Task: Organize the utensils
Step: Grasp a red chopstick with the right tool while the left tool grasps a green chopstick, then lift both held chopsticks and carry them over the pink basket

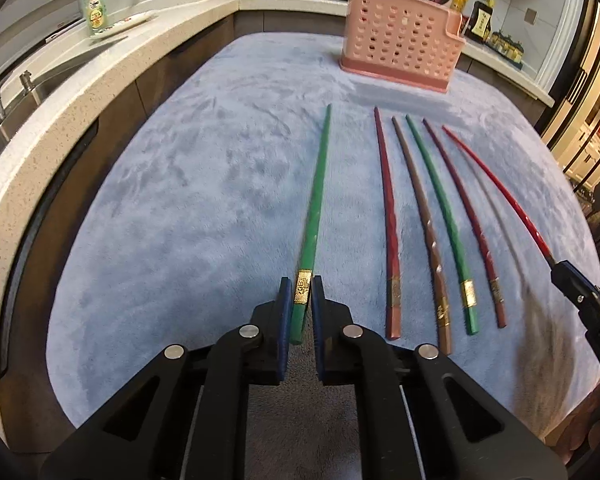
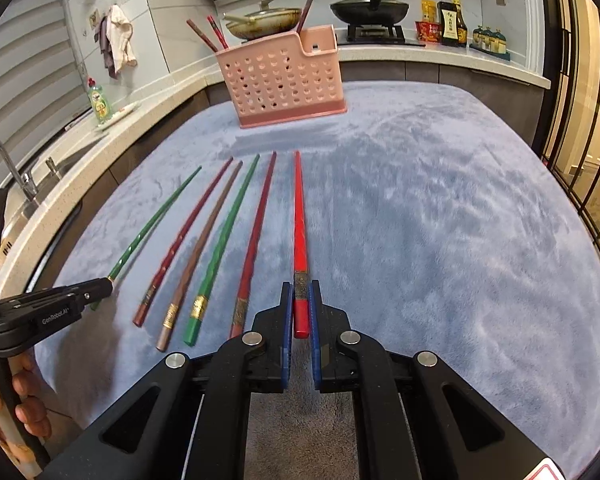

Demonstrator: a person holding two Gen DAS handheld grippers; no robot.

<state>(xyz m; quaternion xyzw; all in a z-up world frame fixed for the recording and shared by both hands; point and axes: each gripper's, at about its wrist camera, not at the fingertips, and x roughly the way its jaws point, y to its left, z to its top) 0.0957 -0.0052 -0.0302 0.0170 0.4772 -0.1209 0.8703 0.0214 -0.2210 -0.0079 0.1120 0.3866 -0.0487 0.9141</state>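
Note:
My left gripper (image 1: 301, 289) is shut on the thick end of a green chopstick (image 1: 315, 200), at its gold band; the tip points toward a pink perforated utensil holder (image 1: 400, 46). My right gripper (image 2: 299, 295) is shut on the thick end of a bright red chopstick (image 2: 299, 216), which points toward the pink holder (image 2: 284, 80). Between the two held sticks several chopsticks lie side by side on the blue cloth: a dark red one (image 1: 388, 216), a brown one (image 1: 420, 220), a second green one (image 1: 440, 216) and another dark red one (image 1: 464, 216). A few chopsticks stand in the holder.
The blue plush cloth (image 2: 440, 220) covers the table. A stone counter (image 1: 60, 112) with a sink, tap and green soap bottle (image 1: 96, 10) curves along the left. Pans sit on the stove behind the holder, sauce bottles (image 2: 452, 20) at the back right. A person's hand (image 2: 24, 400) holds the left gripper.

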